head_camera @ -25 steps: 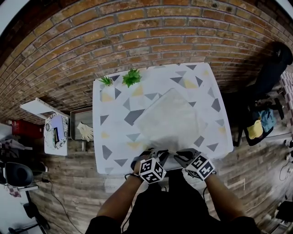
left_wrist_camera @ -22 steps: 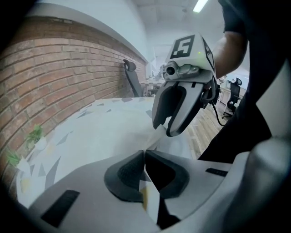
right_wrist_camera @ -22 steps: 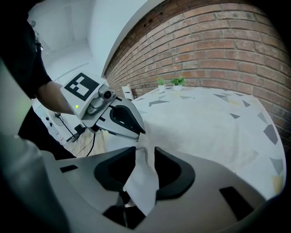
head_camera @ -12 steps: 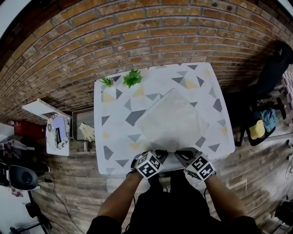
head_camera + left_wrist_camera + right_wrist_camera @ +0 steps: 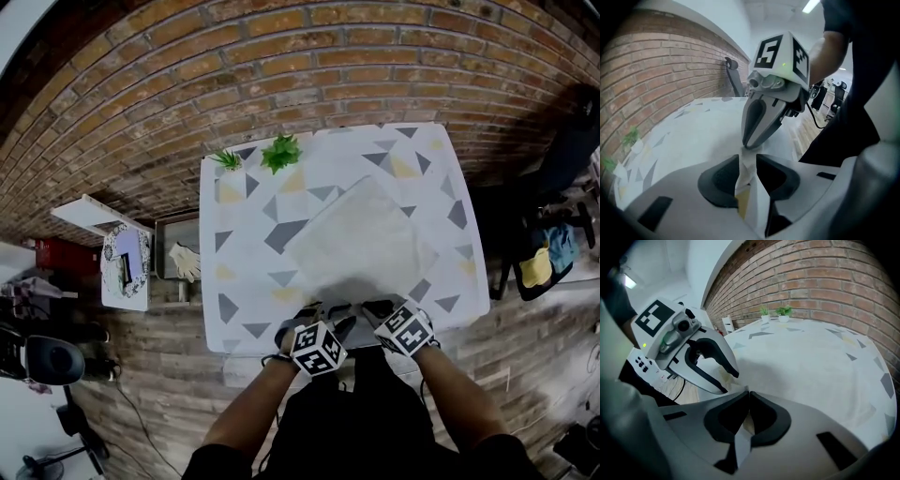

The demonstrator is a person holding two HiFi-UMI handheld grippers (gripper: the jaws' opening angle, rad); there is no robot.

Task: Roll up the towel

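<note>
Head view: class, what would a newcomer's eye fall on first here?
The pale towel spread on the white table with grey and yellow triangles, before a brick wall. At its near edge, the right gripper pinches the towel, while the jaws of the left gripper have just been opening with the edge between them.

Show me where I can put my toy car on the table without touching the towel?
Free: the left strip of the table, between the towel and the left edge, this side of the plants, and the far right corner. Crowded: the near edge, where the left gripper, jaws just opening round the towel, and the right gripper, just closed on it, sit.
</note>
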